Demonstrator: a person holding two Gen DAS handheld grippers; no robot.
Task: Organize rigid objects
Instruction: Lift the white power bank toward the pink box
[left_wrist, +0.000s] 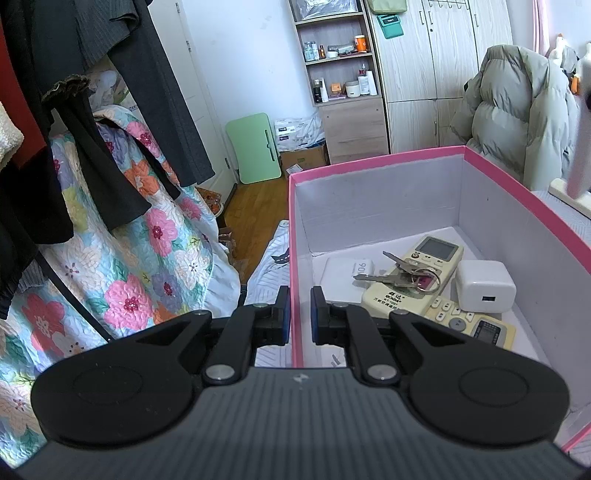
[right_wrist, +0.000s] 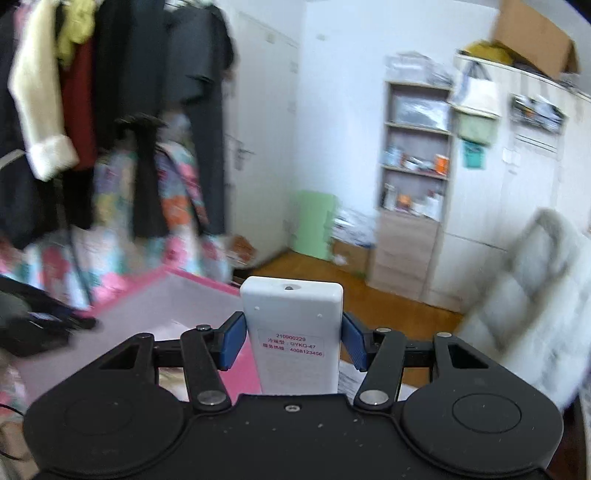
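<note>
A pink box (left_wrist: 369, 170) with a white inside stands on the bed. My left gripper (left_wrist: 298, 310) is shut on the box's left wall, one pad outside and one inside. In the box lie a cream remote (left_wrist: 424, 266), a second cream remote (left_wrist: 469, 321), a bunch of keys (left_wrist: 402, 275), a white charger (left_wrist: 484, 286) and a flat white item (left_wrist: 343, 271). My right gripper (right_wrist: 293, 343) is shut on a white remote (right_wrist: 295, 314), label side up, held in the air to the right of the pink box (right_wrist: 192, 277). The right wrist view is blurred.
Dark clothes (left_wrist: 74, 110) hang on a rack at the left over a floral quilt (left_wrist: 147, 258). A grey puffer jacket (left_wrist: 517, 110) lies behind the box. A shelf unit (left_wrist: 340, 55), wardrobe (left_wrist: 436, 55) and green folding table (left_wrist: 255, 147) stand across the wooden floor.
</note>
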